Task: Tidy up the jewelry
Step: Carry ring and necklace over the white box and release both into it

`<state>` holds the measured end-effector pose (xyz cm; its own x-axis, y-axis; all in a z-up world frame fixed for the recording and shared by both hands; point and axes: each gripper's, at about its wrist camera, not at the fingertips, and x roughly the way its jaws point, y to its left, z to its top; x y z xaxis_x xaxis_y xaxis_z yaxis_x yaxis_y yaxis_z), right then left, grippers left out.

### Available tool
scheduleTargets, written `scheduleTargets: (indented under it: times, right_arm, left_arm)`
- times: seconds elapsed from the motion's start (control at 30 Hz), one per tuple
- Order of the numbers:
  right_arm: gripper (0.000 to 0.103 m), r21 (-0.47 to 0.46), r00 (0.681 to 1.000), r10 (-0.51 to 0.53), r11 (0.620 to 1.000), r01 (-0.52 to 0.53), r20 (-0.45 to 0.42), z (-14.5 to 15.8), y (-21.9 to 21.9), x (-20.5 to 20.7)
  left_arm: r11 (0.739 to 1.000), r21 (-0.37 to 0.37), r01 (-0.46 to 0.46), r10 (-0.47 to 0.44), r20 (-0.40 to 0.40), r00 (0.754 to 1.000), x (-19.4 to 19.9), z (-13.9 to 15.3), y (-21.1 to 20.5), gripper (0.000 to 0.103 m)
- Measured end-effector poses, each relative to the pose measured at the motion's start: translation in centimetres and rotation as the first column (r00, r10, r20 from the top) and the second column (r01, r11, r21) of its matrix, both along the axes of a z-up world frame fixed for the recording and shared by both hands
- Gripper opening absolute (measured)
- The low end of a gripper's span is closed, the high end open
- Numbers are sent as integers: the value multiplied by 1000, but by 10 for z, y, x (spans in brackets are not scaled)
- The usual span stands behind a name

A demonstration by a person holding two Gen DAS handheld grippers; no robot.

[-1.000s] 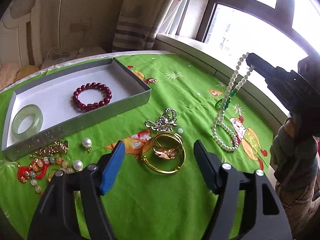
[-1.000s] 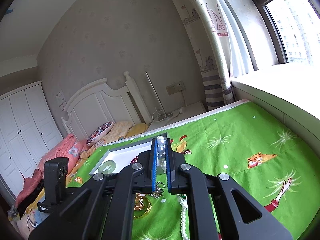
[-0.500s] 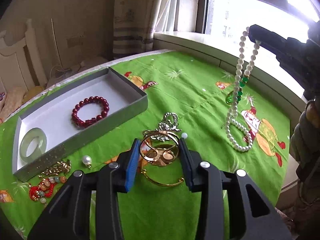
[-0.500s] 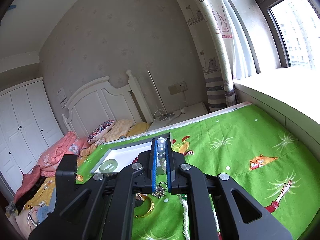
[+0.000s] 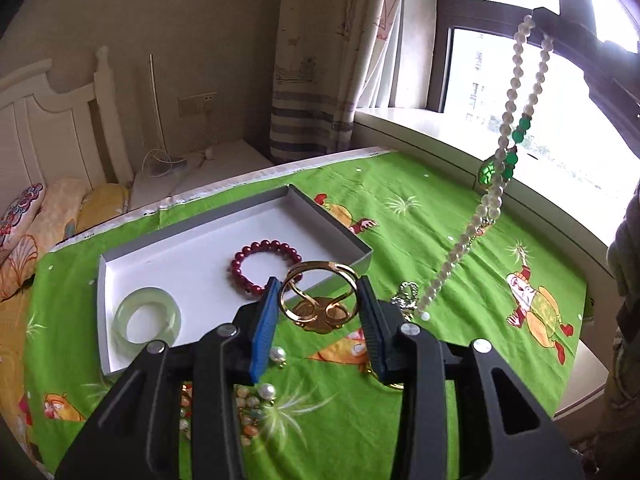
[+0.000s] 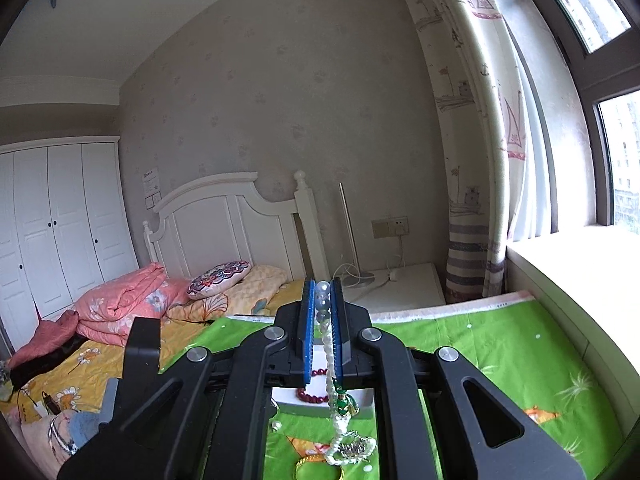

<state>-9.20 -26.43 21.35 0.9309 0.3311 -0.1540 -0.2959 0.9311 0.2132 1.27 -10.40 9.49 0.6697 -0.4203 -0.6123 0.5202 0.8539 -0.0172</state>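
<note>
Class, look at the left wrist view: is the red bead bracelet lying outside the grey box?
No, the red bead bracelet lies inside the grey box, near the pale green bangle.

Gold bangle clamped — pearl necklace dangling.

Left gripper: matte black plastic frame, two angular linkage arms with open cut-outs. Round silver screw heads at the pivots, four visible across the linkages. Fingers are flat plates; the left one is faced with a blue ribbed pad, the right one shows dark on its visible side.

Right gripper: same build, black frame, silver pivot screws, cut-outs in the outer arms. Both fingers carry blue ribbed pads on their inner faces.

Person: a muted grey-green sleeve at the right edge of the left wrist view.
</note>
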Motion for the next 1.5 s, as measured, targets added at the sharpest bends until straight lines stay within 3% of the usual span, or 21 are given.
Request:
scheduleTargets:
  times: [0.3,0.43,0.5,0.53,0.6,0.63,0.77,0.93,1.0,1.1,1.17,1.33,1.37,1.5]
  right_arm:
    - [8,-82,999,42,996,-42,5,29,45,55]
    - [8,-78,991,80,993,-88,-104,22,55,86]
    - [11,-104,981,96,988,-114,-169,6,58,90]
    - [18,-124,975,94,985,-121,-203,-5,60,91]
    - [45,-149,952,104,977,-152,-287,-33,64,90]
    - [63,-158,939,109,973,-169,-327,-50,66,90]
    - [65,-229,866,116,940,-254,-487,-114,81,88]
    - [65,-262,799,91,918,-299,-595,-160,91,101]
    - [58,-302,770,52,901,-311,-636,-180,96,104]
    - [50,-332,783,28,896,-295,-621,-186,98,96]
    - [21,-355,798,-5,897,-262,-602,-186,94,89]
    - [14,-389,852,-39,900,-197,-522,-169,87,73]
    - [8,-384,866,-33,904,-187,-499,-159,85,72]
    - [8,-404,925,-25,904,-141,-379,-106,88,64]
  left_arm:
    - [995,3,-96,96,-47,994,43,-4,31,38]
    - [993,-10,-116,115,-66,991,48,-11,42,38]
    - [993,-17,-116,115,-62,992,45,-13,46,38]
    - [993,-17,-116,115,-60,992,44,-14,48,38]
    - [993,-17,-118,117,-63,991,43,-17,50,38]
    - [993,-18,-119,117,-65,991,43,-18,51,38]
    - [993,-23,-116,115,-67,991,40,-21,51,38]
    - [994,-26,-104,102,-65,993,35,-23,48,38]
    - [995,-22,-100,99,-61,993,32,-24,48,38]
    - [995,-25,-97,95,-59,994,29,-24,49,38]
    - [995,-28,-96,94,-59,994,28,-24,51,38]
    - [995,-37,-96,94,-55,994,25,-23,51,38]
    - [995,-38,-96,94,-54,994,25,-22,52,38]
    - [994,-45,-96,94,-51,994,24,-21,52,38]
